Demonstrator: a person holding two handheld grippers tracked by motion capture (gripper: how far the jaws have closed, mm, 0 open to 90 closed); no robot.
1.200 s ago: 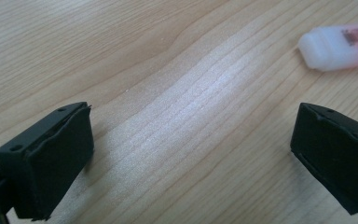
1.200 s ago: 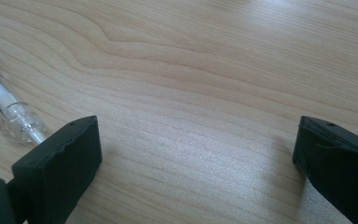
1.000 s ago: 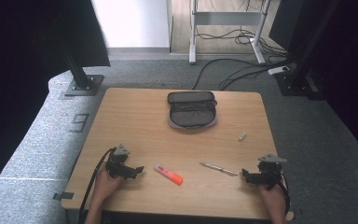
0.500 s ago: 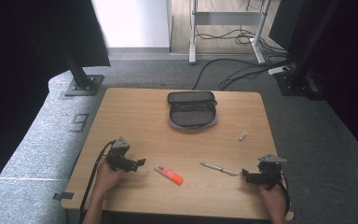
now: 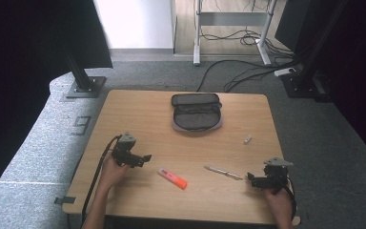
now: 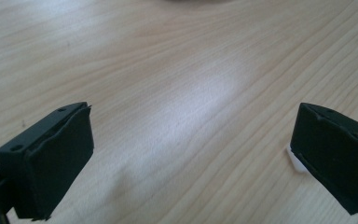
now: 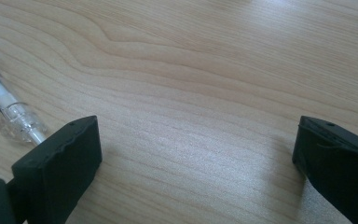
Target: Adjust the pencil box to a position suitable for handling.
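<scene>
1. Your left hand-held gripper (image 5: 146,157) sits low over the left part of the table (image 5: 138,109), jaws pointing right. In the left gripper view (image 6: 193,154) the jaws are spread wide with only bare wood between them; nothing gripped.
2. Its cable (image 5: 100,164) loops back along your left forearm (image 5: 97,210) toward the near table edge.
3. Orange highlighter (image 5: 172,178) lies flat on the table just right of the left jaws, apart from them, white cap end toward the gripper, orange end toward you. A white bit, likely that cap, peeks out beside the right-hand jaw in the left gripper view (image 6: 296,162).
4. Dark pencil case (image 5: 196,111) lies at the far middle of the table, unzipped and folded open, well apart from both grippers.
5. Clear pen (image 5: 224,172) lies flat right of centre, between the highlighter and your right gripper, touching neither. Its end shows at the left edge of the right gripper view (image 7: 9,114), just beside the left-hand jaw.
6. Small white item (image 5: 248,139) lies farther back on the right; too small to identify.
7. Your right hand-held gripper (image 5: 250,179) is at the near right of the table, jaws pointing left toward the pen. Right gripper view (image 7: 196,156): jaws spread wide, bare wood between them.
</scene>
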